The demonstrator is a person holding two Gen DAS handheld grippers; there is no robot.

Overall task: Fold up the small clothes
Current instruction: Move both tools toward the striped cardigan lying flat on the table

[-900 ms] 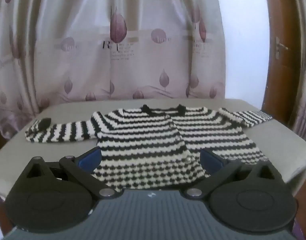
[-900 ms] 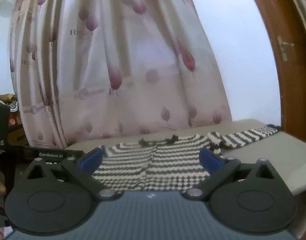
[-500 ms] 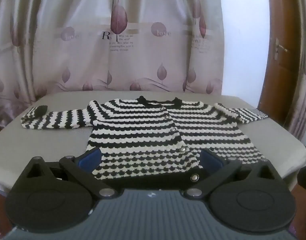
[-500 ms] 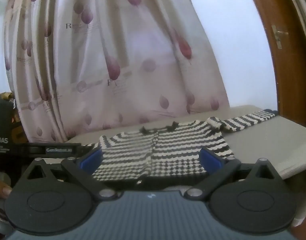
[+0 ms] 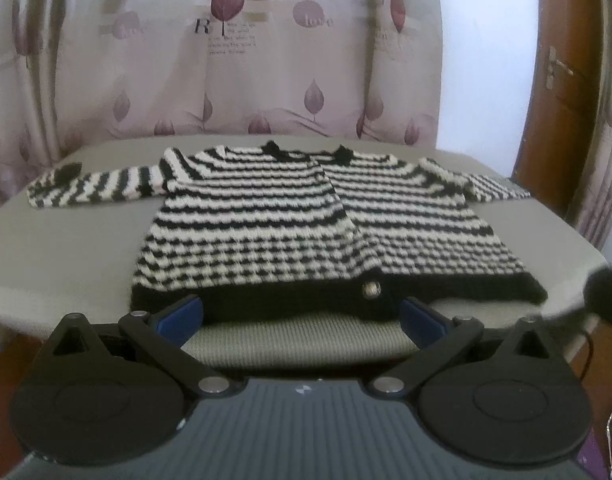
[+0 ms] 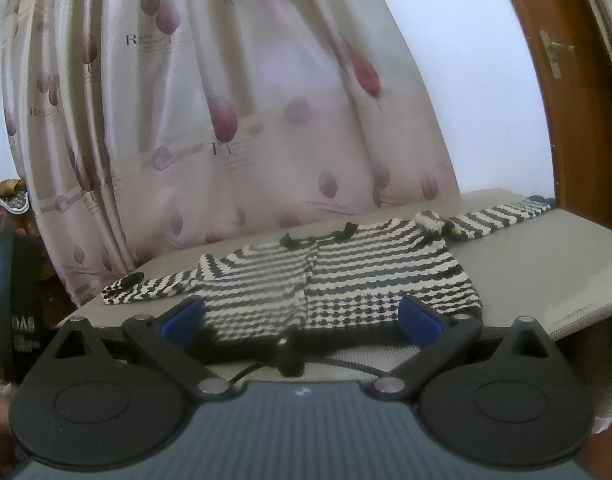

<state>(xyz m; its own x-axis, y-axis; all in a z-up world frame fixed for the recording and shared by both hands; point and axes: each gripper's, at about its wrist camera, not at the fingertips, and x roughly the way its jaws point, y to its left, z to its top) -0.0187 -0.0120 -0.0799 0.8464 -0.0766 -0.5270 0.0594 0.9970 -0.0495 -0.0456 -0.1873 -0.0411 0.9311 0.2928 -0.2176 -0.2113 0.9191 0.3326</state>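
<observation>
Both tongs wide open, a cardigan spread flat ahead.

The left tongs [image 5: 300, 318] gaped wide and held nothing, their blue pads just short of the black hem of the striped cardigan [image 5: 306, 216]; the right tongs [image 6: 302, 316] stood equally open and empty before the same hem [image 6: 306, 336]. The cardigan lay unfolded on the grey desk [image 5: 66, 256], sleeves [image 5: 94, 186] stretched out to either side, a curtain [image 5: 266, 60] beyond. The knit looked soft, light and limp, likely to sag and stretch, so pinching a cuff or hem corner seemed best.
</observation>
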